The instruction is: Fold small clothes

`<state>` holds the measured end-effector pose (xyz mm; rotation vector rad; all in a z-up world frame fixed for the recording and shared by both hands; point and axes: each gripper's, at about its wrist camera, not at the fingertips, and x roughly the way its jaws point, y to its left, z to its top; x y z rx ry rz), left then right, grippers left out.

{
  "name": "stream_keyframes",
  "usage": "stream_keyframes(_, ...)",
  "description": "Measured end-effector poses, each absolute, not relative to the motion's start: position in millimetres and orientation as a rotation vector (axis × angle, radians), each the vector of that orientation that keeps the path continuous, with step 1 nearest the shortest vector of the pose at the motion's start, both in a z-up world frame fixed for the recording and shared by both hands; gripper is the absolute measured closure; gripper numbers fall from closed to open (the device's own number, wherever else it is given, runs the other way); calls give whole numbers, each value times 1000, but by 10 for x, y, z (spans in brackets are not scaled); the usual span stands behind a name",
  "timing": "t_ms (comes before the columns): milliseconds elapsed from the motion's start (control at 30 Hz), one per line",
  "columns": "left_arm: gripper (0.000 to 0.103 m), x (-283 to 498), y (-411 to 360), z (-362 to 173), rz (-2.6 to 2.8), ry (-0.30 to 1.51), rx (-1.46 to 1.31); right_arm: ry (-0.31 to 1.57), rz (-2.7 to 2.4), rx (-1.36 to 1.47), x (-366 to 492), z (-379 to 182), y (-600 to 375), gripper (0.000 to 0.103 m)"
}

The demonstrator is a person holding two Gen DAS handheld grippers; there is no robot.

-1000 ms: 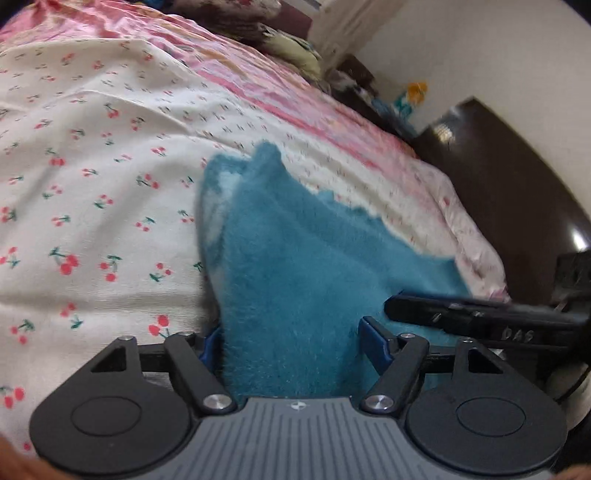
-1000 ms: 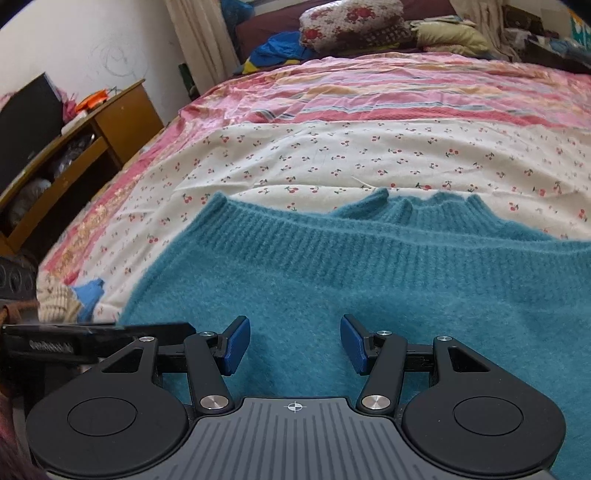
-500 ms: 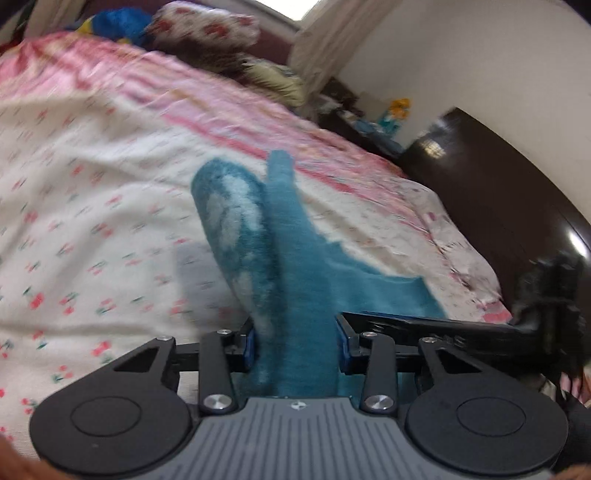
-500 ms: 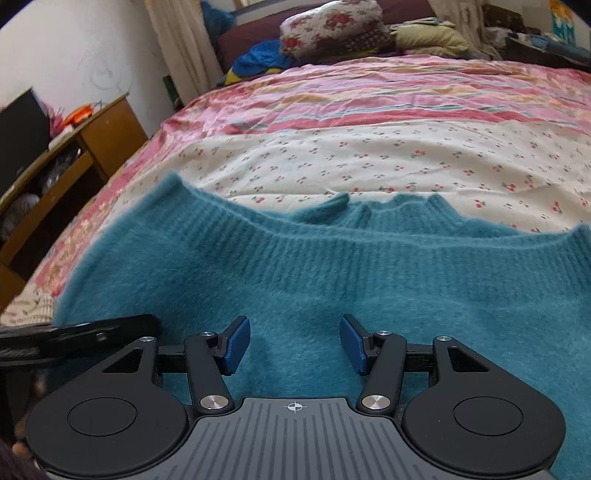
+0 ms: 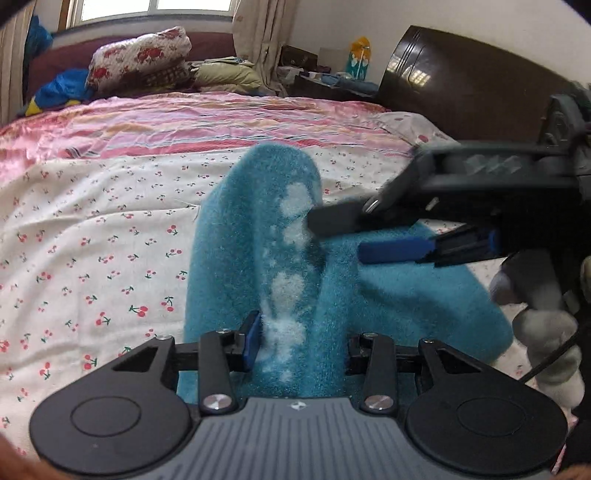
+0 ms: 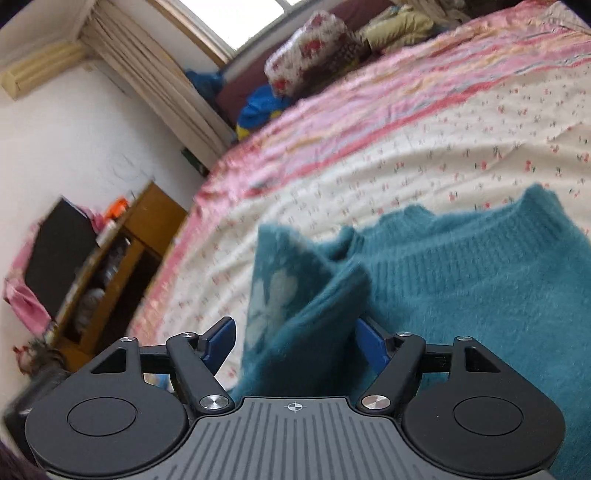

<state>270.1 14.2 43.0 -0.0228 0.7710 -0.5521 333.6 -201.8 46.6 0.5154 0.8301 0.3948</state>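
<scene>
We see a fuzzy blue sweater (image 5: pixel 240 236) on the bed (image 5: pixel 92 229). Part of it lies flat on the cherry sheet, and part is pulled up into a tall fold with white patches. Our left gripper (image 5: pixel 299 343) is clenched on that fold, with the fingers (image 5: pixel 252 341) pressing its sides. Our right gripper (image 6: pixel 293 341) has just been opening. A bunch of sweater (image 6: pixel 480 288) stands between its fingers (image 6: pixel 221 338), but a gap shows on the left side, so it has let go. From the left camera, the right gripper (image 5: pixel 376 236) reaches in from the right, over the flat part. Far off are pillows (image 5: pixel 140 55) and a window (image 5: pixel 147 7). A wooden shelf (image 6: pixel 122 258) stands left of the bed.
</scene>
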Motion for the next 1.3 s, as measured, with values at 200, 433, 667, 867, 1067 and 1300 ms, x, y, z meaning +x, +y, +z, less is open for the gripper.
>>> stream_keyframes(200,59,2652,96,421,-545,763,5,911,406,566,3438,284,-1849,29)
stream_keyframes(433,51,2557,232,500,-544,754,-13,924,327,387,3602,296,-1608,65)
stream_keyframes(667,34,1978,663,580,-508,677,18,913,330,414,3560,247,-1734,70)
stream_keyframes(867,32,1762,657,352,-462,665,116,913,336,402,3554,275,-1723,70)
stream_keyframes(1067,64,1881,460,274,-442,673,76,919,335,412,3553,291,-1750,72)
stream_keyframes(1300,71,1776,253,648,-553,602,1,855,363,441,3511,539,-2058,75)
